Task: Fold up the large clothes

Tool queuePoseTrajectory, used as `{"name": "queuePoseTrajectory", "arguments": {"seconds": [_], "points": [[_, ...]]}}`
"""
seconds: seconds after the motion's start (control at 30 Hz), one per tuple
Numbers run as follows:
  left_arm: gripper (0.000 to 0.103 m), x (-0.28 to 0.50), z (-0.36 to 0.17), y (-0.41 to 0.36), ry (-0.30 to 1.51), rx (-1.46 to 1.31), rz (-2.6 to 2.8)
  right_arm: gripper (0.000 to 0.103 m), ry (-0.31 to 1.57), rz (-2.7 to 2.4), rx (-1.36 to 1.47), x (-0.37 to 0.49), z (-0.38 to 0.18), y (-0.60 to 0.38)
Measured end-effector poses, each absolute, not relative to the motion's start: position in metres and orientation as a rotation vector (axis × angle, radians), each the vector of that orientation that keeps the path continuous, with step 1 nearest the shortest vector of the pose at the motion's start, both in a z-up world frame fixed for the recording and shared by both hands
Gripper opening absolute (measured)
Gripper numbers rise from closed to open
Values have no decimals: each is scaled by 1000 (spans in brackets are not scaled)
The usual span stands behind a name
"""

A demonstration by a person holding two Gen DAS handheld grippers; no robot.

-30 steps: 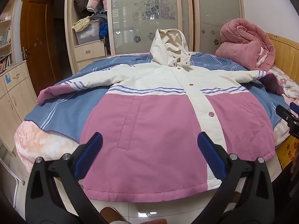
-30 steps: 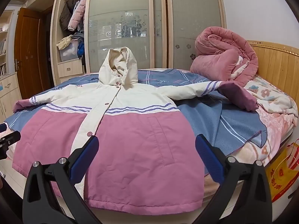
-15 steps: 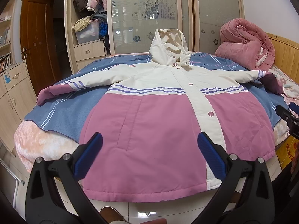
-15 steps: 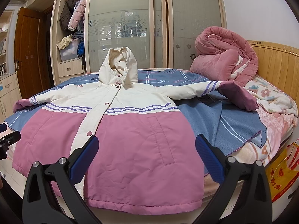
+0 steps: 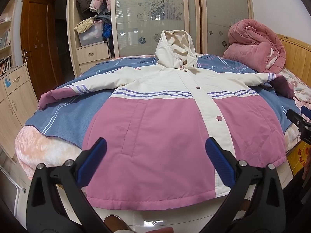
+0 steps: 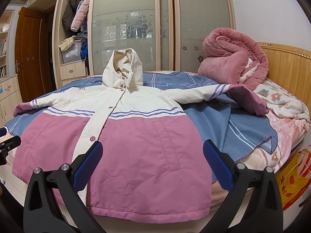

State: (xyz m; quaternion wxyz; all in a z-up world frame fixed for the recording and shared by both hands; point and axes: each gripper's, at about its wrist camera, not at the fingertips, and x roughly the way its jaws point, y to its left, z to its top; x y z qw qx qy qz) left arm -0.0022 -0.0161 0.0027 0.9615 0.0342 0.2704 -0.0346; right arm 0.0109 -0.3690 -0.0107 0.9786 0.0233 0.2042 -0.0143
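In the left wrist view, the hooded jacket [image 5: 159, 128] lies flat and buttoned on the blue blanket [image 5: 64, 116] of the bed, sleeves spread to both sides, hem at the near edge. The left gripper [image 5: 155, 155] hangs above the hem with jaws wide and empty. In the right wrist view, the right gripper [image 6: 152, 155] is also spread wide, holding nothing, over the same hem [image 6: 147, 212]. I judge the folding is not yet begun; the next move probably calls for pinching a sleeve [image 6: 198, 95] or side edge and bringing it across the body.

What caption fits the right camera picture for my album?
Open right claw hovers over a pink-and-cream hooded coat spread flat on the bed.
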Motion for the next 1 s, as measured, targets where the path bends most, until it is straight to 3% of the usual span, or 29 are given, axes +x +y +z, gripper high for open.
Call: {"name": "queuePoseTrajectory", "arguments": {"seconds": [1.0], "points": [[101,-2,3,-18,548,74,-72,102,403,-29,42,12,-9,-365]]}}
